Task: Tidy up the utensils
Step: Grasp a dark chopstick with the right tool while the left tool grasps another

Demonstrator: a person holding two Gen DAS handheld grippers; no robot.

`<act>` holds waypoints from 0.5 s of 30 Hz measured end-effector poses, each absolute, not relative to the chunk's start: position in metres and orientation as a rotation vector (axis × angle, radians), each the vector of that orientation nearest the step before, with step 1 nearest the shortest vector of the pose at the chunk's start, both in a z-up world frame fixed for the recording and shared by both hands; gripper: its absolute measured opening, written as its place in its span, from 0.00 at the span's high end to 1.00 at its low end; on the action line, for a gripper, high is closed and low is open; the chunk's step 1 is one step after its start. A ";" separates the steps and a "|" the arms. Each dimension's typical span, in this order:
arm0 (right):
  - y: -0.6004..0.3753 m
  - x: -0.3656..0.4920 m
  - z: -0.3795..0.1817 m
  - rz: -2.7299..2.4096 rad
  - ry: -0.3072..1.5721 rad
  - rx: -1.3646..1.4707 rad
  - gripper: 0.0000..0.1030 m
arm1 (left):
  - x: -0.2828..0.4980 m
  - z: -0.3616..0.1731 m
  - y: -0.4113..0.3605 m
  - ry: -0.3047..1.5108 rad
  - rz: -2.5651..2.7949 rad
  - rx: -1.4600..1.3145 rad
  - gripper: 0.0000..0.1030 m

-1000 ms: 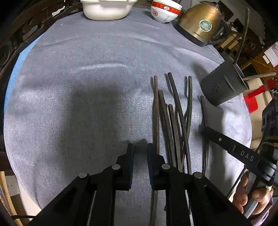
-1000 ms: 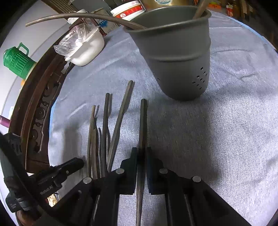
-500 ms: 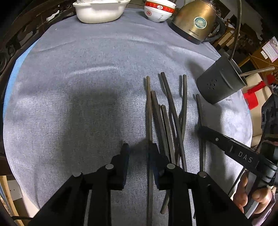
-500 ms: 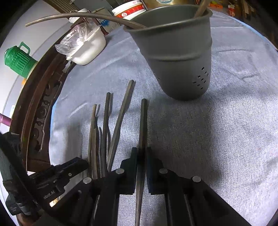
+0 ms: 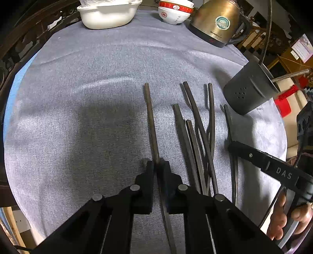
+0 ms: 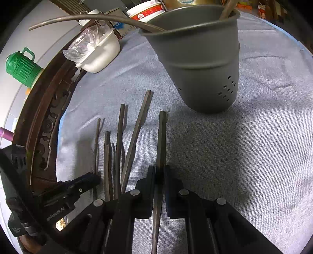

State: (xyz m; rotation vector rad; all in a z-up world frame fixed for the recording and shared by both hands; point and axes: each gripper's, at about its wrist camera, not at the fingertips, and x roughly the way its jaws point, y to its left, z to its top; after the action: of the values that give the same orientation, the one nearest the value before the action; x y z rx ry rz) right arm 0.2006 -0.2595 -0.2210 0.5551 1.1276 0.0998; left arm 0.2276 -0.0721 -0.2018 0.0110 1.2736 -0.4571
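Observation:
Several dark chopsticks (image 5: 197, 125) lie side by side on the grey cloth, also shown in the right wrist view (image 6: 119, 136). My left gripper (image 5: 158, 166) is shut on the leftmost chopstick (image 5: 150, 117), which now sits apart from the pile. My right gripper (image 6: 159, 172) is shut on the rightmost chopstick (image 6: 162, 136), pointing toward the grey utensil holder (image 6: 203, 64). The holder (image 5: 248, 91) stands upright at the right with two chopsticks in it.
A white dish (image 5: 107, 13), a red-and-white bowl (image 5: 174, 11) and a brass kettle (image 5: 217, 21) stand along the far edge. A green jug (image 6: 21, 66) sits beyond the carved wooden table rim (image 6: 39, 121).
My left gripper was open beside the leftmost chopstick; it has closed on it and drawn it leftward away from the pile. My right gripper stays shut on its chopstick.

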 end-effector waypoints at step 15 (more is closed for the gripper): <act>-0.256 0.187 -0.217 0.073 1.202 0.495 0.90 | 0.211 -0.202 -0.051 1.339 -0.527 0.019 0.93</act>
State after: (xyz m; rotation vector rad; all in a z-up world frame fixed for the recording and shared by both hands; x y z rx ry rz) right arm 0.1868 -0.2559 -0.2167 0.4950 1.2023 0.0731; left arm 0.2108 -0.0514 -0.2016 0.0190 1.3389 -0.5274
